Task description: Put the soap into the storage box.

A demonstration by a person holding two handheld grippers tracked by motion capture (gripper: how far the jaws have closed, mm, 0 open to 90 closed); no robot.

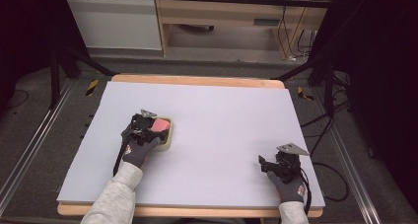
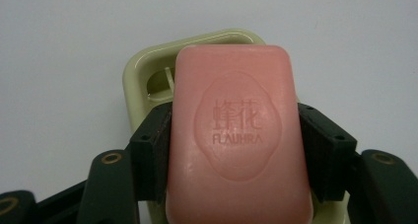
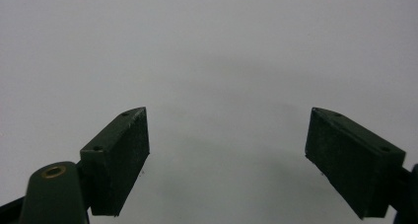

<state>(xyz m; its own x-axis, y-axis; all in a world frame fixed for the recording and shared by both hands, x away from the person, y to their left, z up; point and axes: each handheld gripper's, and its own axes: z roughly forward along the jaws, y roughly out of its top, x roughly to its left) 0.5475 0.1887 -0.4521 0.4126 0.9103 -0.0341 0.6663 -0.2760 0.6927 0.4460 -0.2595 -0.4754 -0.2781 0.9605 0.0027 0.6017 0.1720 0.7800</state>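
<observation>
I see my left gripper pinching a pink, smooth bar of soap with rounded corners by its two long sides. The soap has a stamped oval mark on top. It sits just over a pale yellow-green plastic soap dish, near the left side of the light grey table mat. I cannot tell if the soap touches the dish. My right gripper is well apart, near the right front corner of the mat, its jaws spread wide with nothing between them.
</observation>
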